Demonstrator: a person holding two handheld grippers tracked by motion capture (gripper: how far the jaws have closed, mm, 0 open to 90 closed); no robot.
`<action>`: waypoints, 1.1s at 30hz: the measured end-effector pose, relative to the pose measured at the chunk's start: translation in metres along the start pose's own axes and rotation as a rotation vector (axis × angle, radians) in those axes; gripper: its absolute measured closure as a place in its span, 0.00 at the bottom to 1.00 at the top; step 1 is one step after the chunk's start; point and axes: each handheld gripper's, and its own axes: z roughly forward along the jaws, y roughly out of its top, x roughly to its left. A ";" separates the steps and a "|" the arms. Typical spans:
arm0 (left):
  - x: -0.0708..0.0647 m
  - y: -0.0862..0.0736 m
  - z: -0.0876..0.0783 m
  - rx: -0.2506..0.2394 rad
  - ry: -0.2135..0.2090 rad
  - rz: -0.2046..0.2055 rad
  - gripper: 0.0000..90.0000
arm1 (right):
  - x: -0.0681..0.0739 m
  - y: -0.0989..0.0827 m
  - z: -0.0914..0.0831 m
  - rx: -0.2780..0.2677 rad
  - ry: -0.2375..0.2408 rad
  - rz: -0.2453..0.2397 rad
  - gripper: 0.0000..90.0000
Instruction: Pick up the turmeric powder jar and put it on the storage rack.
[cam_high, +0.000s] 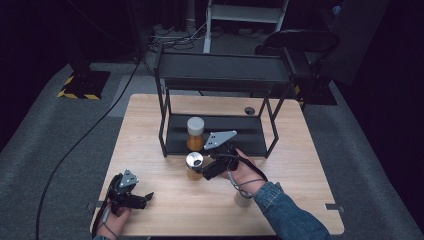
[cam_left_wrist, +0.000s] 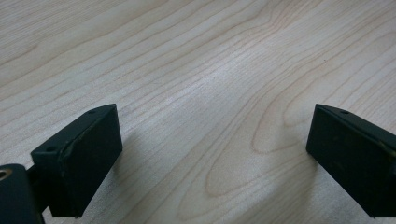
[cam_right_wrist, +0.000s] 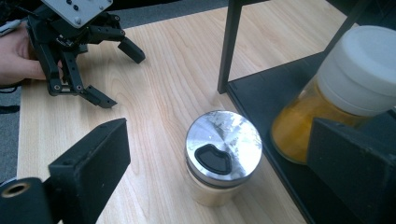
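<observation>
A small jar with a shiny metal lid (cam_high: 194, 164) (cam_right_wrist: 223, 150) stands on the wooden table (cam_high: 150, 150), just in front of a black two-tier rack (cam_high: 220, 70). A taller jar of orange powder with a white lid (cam_high: 195, 132) (cam_right_wrist: 343, 88) stands on the rack's lower shelf (cam_right_wrist: 289, 186). My right gripper (cam_high: 205, 163) (cam_right_wrist: 222, 163) is open and low, with one jaw on each side of the metal-lidded jar and apart from it. My left gripper (cam_high: 145, 199) (cam_left_wrist: 212, 149) is open above bare wood near the front left corner.
The rack's front left post (cam_right_wrist: 231, 46) rises close behind the metal-lidded jar. A pale cylinder (cam_high: 243, 200) stands on the table under the right wrist. The left gripper (cam_right_wrist: 79, 51) shows farther off in the right gripper view. Grey carpet surrounds the table.
</observation>
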 end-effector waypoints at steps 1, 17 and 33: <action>0.000 0.000 0.000 0.000 0.000 0.000 0.04 | 0.000 0.000 0.001 0.002 0.002 -0.001 0.07; 0.000 0.000 0.000 0.001 -0.002 0.003 0.04 | -0.002 0.005 0.029 0.065 0.010 0.018 0.08; 0.000 0.000 -0.001 0.004 -0.004 0.007 0.04 | -0.004 0.021 0.055 0.173 0.006 0.038 0.10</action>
